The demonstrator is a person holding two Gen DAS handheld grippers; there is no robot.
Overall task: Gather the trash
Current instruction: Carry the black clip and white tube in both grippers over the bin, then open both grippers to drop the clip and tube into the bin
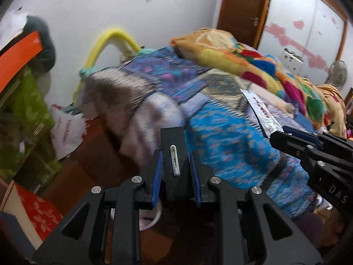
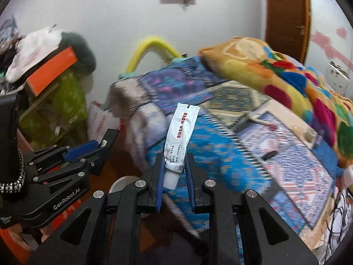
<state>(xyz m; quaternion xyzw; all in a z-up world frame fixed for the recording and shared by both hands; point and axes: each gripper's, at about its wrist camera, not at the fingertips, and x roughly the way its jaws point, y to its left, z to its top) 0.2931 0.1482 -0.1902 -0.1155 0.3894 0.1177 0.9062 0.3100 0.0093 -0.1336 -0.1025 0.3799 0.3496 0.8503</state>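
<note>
The right tool (image 2: 174,167) is clamped on something white, the left tool (image 1: 175,163) at its nine o'clock on something black.

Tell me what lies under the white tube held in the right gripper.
Beneath the white squeezed tube with red lettering, held by the right gripper, is the blue patterned bedspread, blurred. Whatever the bedspread covers, and anything directly behind the tube, cannot be seen.
</note>
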